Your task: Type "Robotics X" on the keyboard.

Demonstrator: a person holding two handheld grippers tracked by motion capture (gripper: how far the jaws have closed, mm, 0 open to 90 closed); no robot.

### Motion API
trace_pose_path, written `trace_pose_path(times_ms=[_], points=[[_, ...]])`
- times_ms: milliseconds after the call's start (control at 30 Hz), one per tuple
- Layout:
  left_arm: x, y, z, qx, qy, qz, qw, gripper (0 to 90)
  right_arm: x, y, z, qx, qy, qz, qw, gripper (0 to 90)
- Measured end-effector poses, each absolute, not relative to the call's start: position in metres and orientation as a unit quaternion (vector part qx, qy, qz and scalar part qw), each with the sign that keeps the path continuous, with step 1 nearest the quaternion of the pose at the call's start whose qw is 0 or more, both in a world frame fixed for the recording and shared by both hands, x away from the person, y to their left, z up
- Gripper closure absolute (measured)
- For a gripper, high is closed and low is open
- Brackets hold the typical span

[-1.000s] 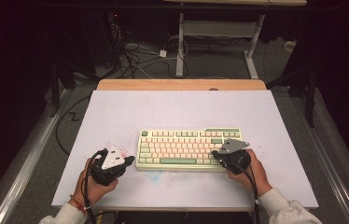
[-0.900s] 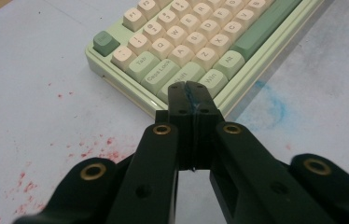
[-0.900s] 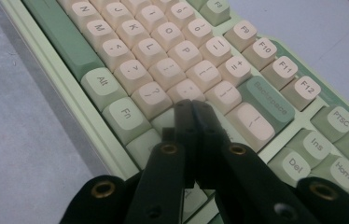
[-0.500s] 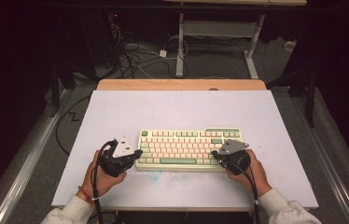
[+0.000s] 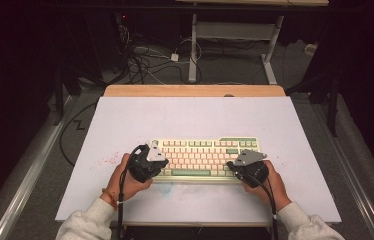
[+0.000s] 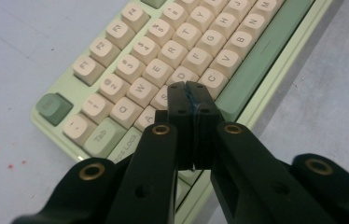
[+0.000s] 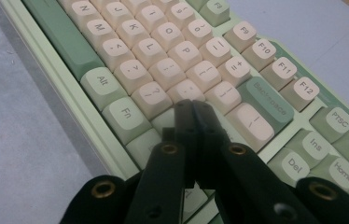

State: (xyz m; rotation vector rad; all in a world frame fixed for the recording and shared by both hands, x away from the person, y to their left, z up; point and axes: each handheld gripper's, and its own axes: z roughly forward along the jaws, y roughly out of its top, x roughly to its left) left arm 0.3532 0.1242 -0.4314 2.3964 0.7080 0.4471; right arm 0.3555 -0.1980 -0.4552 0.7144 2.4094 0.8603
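A pale green keyboard (image 5: 202, 156) with cream and green keys lies on the white table top (image 5: 190, 120), near its front edge. My left gripper (image 5: 161, 163) is shut with nothing in it and hovers over the keyboard's left end. In the left gripper view its closed tips (image 6: 191, 89) sit above the A, S and D keys of the keyboard (image 6: 172, 51). My right gripper (image 5: 233, 165) is shut and empty over the right end. Its closed tips (image 7: 192, 106) rest above the keys near Enter and Shift on the keyboard (image 7: 163, 46).
The white top has a wooden strip (image 5: 195, 90) along its far edge. Small red specks (image 5: 106, 161) mark the surface left of the keyboard. Cables (image 5: 145, 60) and table legs (image 5: 193, 45) lie on the floor beyond. Metal rails (image 5: 35, 165) flank the table.
My left gripper has moved right, from the bare table beside the keyboard to over its left end. The right gripper has stayed in place.
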Motion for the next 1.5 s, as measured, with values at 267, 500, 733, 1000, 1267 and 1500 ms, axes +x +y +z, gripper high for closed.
trace_pose_path(times_ms=[267, 500, 733, 1000, 1267, 1500], points=[[0.361, 0.109, -0.439, 0.908, 0.258, 0.162, 0.289, 87.0, 0.355, -0.198, -0.455, 0.259, 0.881, 0.315, 0.242, 89.9], [0.366, 0.104, -0.443, 0.912, 0.256, 0.16, 0.277, 87.0, 0.355, -0.198, -0.455, 0.259, 0.881, 0.315, 0.242, 89.9], [0.367, 0.103, -0.443, 0.911, 0.257, 0.165, 0.279, 86.9, 0.355, -0.198, -0.455, 0.258, 0.881, 0.315, 0.242, 89.9], [0.365, 0.099, -0.447, 0.915, 0.25, 0.167, 0.269, 87.1, 0.355, -0.198, -0.456, 0.258, 0.881, 0.314, 0.243, 89.9], [0.362, 0.104, -0.436, 0.904, 0.251, 0.181, 0.293, 86.3, 0.354, -0.198, -0.455, 0.255, 0.881, 0.312, 0.248, 89.9], [0.361, 0.109, -0.432, 0.897, 0.252, 0.196, 0.306, 83.1, 0.351, -0.201, -0.443, 0.258, 0.871, 0.331, 0.255, 89.9]])
